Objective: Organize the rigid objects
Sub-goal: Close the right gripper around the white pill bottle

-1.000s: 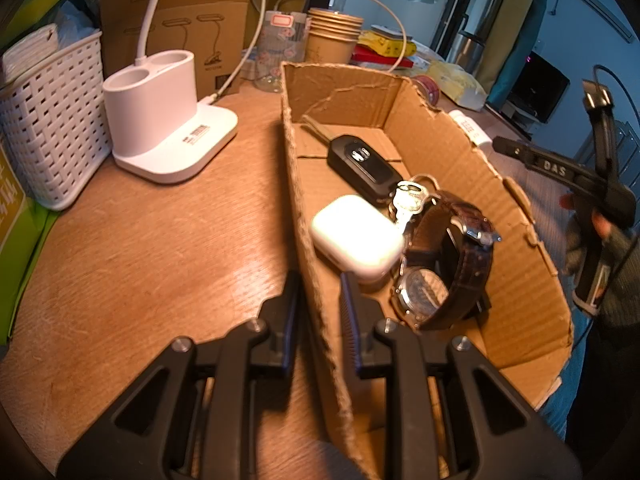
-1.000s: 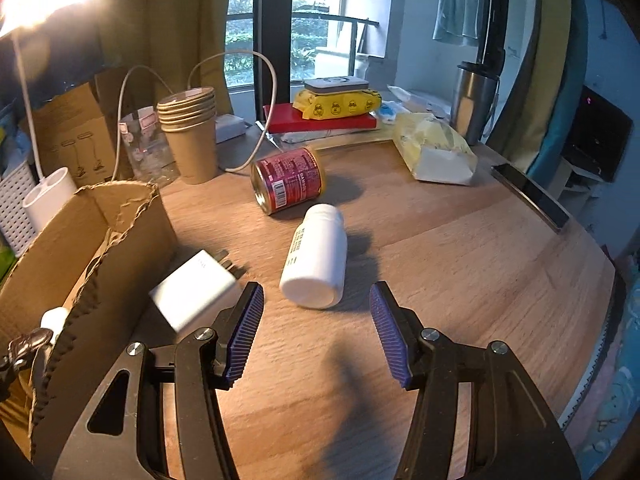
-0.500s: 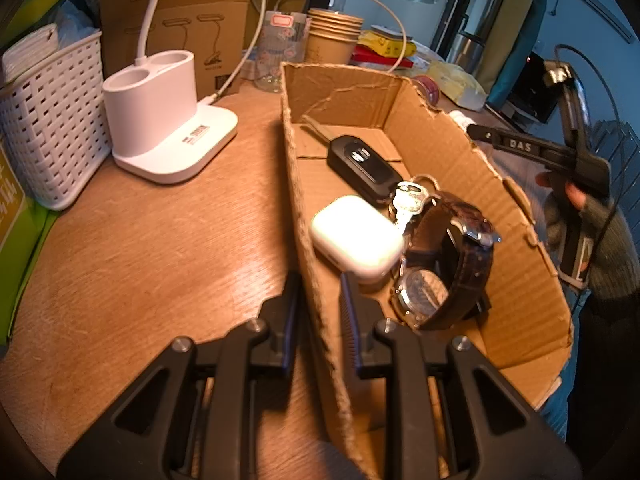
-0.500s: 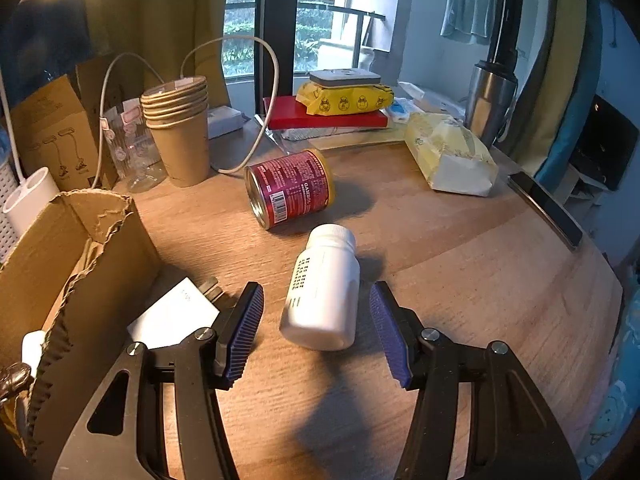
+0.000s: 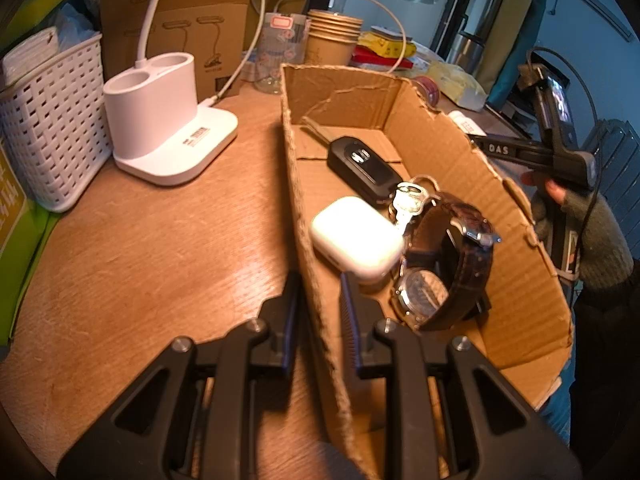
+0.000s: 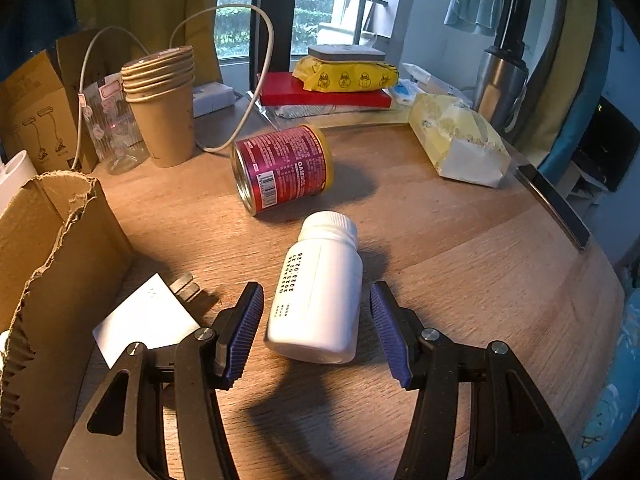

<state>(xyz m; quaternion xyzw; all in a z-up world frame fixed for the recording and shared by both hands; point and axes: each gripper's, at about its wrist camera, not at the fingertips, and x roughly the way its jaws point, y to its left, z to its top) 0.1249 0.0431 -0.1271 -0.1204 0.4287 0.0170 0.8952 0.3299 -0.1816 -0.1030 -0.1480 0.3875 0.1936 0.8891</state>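
My left gripper (image 5: 319, 288) is shut on the near left wall of the torn cardboard box (image 5: 308, 208). Inside the box lie a black car key (image 5: 362, 166), a white earbuds case (image 5: 356, 236), small metal keys (image 5: 408, 200) and a brown-strapped wristwatch (image 5: 448, 268). My right gripper (image 6: 316, 304) stands open around a white pill bottle (image 6: 318, 296) that lies on its side on the wooden table (image 6: 460, 264); the blue pads flank it with gaps on both sides. A red can (image 6: 282, 170) lies beyond the bottle. A white charger plug (image 6: 146, 320) rests beside the box (image 6: 52, 264).
A white lamp base (image 5: 168, 120) and a white woven basket (image 5: 52, 120) stand left of the box. Stacked paper cups (image 6: 162, 104), a clear plastic bottle (image 6: 112, 132), a red book with a yellow wipes pack (image 6: 344, 76), a tissue pack (image 6: 460, 148) and a steel flask (image 6: 500, 84) line the back.
My right gripper has moved forward and down, so the white bottle now lies between its open fingers. The left gripper has kept its hold on the box wall.
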